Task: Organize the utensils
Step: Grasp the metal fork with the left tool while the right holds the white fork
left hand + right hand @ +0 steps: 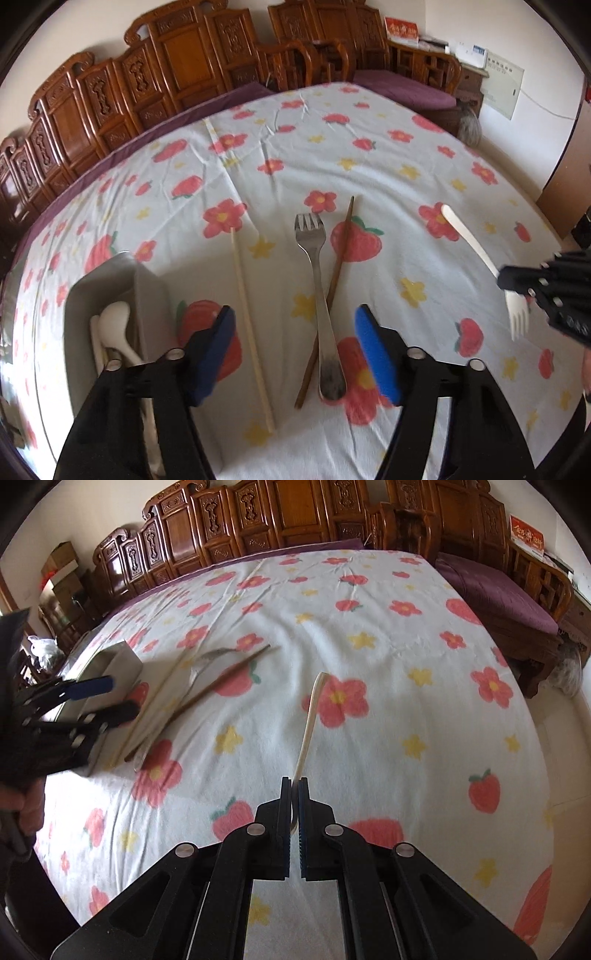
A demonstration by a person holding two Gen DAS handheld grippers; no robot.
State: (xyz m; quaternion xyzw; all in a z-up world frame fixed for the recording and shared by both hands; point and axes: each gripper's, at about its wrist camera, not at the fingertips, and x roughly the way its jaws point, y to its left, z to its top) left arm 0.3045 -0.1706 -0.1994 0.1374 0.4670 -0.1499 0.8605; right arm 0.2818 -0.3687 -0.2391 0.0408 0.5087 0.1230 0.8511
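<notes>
On bench's left edge, grey tray (107, 280) already held white spoons (114, 325). Right gripper (294, 786) clenched on white fork (476, 254). Left gripper (295, 332) released above steel fork (317, 280), brown chopstick (332, 280), pale chopstick (247, 314), all unsorted.

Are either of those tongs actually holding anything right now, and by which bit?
The right tongs grip a white plastic fork just above its tines, handle pointing away. The left tongs are open over the metal fork, holding nothing.
</notes>
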